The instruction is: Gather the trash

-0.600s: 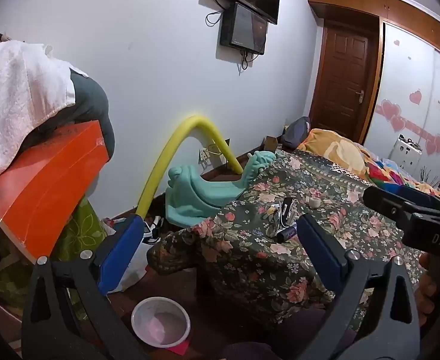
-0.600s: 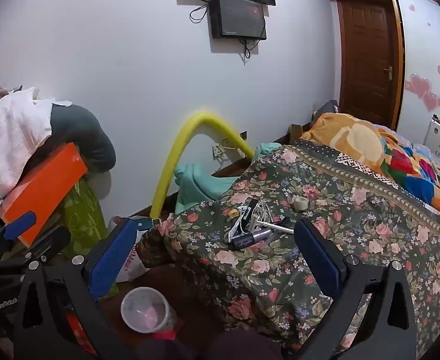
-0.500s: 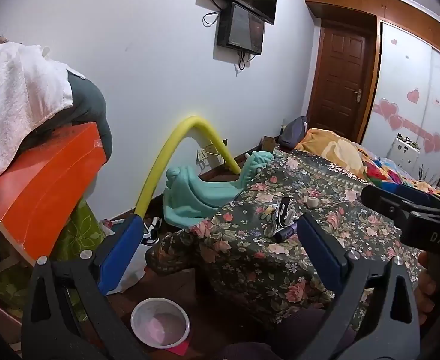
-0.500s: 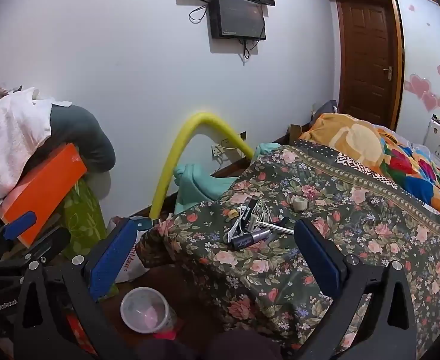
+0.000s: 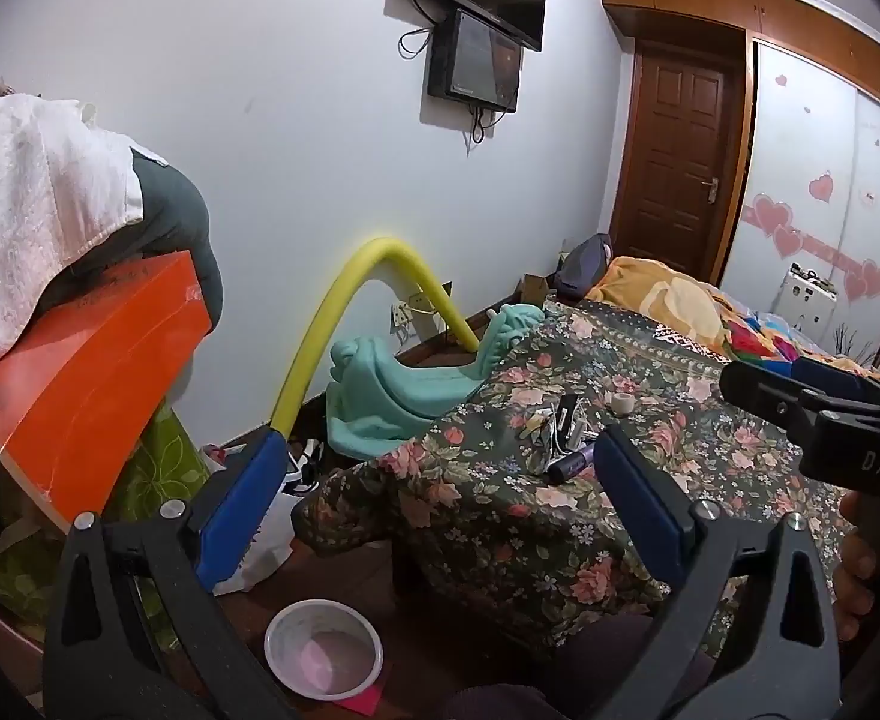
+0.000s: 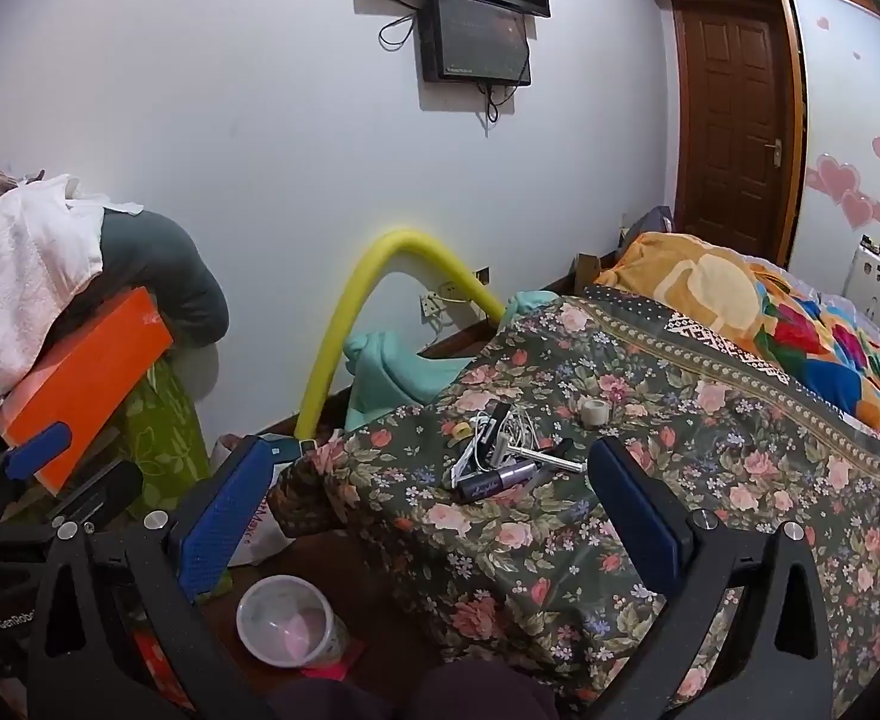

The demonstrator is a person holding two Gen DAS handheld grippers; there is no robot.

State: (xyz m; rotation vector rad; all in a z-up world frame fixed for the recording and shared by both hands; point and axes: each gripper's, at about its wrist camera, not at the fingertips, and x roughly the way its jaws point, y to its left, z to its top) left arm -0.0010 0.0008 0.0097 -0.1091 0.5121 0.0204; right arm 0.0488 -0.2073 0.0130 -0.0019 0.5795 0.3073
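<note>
Change since a moment ago is very small: in the left view the scene has slid only a little, and the right view looks almost the same, so both tools are nearly at rest and no pick has begun.

The left gripper point(image 5: 440, 498) has its fingers spread wide and nothing is between them. The right gripper point(image 6: 428, 504) is also wide and empty.

The trash, in my judgement, is the small clutter pile point(image 6: 502, 450) on the floral bedspread point(image 6: 649, 480): a dark tube, white cords and some small pieces. In the right view it lies between the two fingers and a little ahead of the tips, closer to the right finger. In the left view the same pile point(image 5: 562, 435) sits just beyond the right finger's tip. A small tape roll point(image 6: 594, 411) lies apart from the pile, further ahead.

A white cup point(image 6: 287, 621) stands on the floor below the left finger in both views, with a pink scrap point(image 6: 326, 672) beside it; it may be the container or trash itself, I cannot tell.

For the task this means that collecting is still at the approach step, and the right tool looks better placed to reach the pile.
</note>
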